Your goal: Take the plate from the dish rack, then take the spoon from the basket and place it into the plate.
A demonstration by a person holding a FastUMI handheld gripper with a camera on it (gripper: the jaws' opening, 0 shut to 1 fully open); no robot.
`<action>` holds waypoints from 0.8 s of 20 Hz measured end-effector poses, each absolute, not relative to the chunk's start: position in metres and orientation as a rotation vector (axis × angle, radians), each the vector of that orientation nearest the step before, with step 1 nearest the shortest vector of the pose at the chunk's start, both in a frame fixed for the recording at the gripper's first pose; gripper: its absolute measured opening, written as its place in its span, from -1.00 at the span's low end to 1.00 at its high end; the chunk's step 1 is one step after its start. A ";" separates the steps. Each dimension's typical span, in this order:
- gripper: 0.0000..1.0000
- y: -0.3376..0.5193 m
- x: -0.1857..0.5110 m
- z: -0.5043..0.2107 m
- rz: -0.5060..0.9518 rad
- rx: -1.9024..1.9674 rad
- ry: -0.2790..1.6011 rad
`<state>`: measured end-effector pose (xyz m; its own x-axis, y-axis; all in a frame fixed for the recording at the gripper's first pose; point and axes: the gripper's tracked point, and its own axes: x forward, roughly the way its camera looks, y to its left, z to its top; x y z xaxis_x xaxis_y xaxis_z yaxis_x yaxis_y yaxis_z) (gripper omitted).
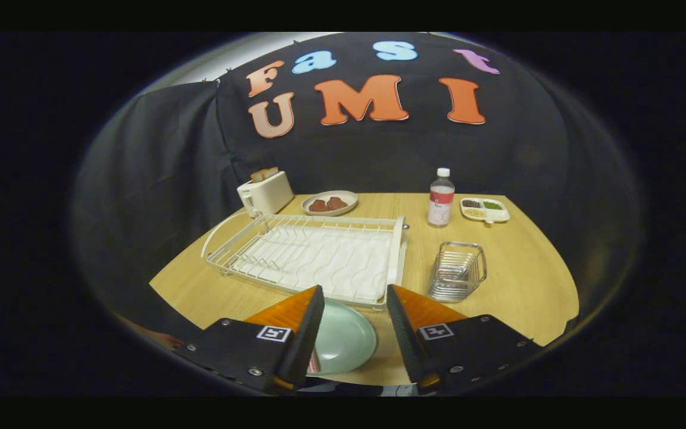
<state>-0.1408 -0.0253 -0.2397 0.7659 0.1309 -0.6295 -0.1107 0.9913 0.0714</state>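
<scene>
1. I am holding the gripper with fingers apart, gripping nothing, above the plate lying before the empty dish rack
2. I am risking tipping the wire basket; spoon unseen inside

A wooden table fills the middle of the frame. On it: a white rack at centre, a green plate lower centre, a wire basket right of centre, and along the far edge a toaster, a dish, a bottle and a divided tray.
</scene>
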 end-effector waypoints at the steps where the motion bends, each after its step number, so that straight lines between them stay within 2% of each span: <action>1: 0.36 -0.030 -0.134 -0.229 0.119 0.029 0.654; 5: 0.52 -0.048 -0.117 -0.184 0.067 0.024 0.532; 13: 0.54 -0.064 -0.098 -0.135 -0.003 -0.032 0.373; 16: 0.67 -0.069 -0.091 -0.122 -0.029 -0.023 0.319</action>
